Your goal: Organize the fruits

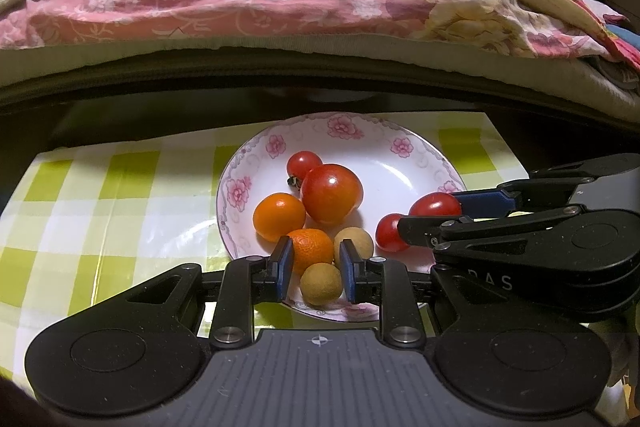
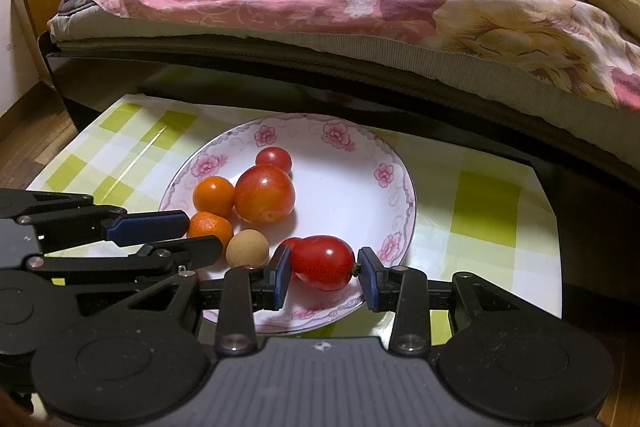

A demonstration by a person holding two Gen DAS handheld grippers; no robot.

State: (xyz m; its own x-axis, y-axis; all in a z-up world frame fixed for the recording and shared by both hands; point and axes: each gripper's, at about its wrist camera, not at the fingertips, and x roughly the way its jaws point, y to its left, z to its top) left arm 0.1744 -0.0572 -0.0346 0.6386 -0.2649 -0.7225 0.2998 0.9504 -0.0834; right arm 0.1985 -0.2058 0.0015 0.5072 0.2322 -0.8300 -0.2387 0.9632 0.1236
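Right gripper (image 2: 322, 277) clamps a tomato (image 2: 322, 262) end to end — long axis across the jaws. Left gripper (image 1: 316, 265) grips a longan (image 1: 321, 284) — both over the plate (image 2: 396, 195).

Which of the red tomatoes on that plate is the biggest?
The big tomato in the middle of the plate, touching the smooth orange fruit. The other red ones are clearly smaller cherry tomatoes.

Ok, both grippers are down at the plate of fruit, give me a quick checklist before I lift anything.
1. Left gripper shut on the near longan: ok.
2. Right gripper shut on a red tomato: ok.
3. The two grippers apart from each other: ok.
4. Held fruits clear of the plate: cannot tell.
5. Another container in view to sort into: not ok.
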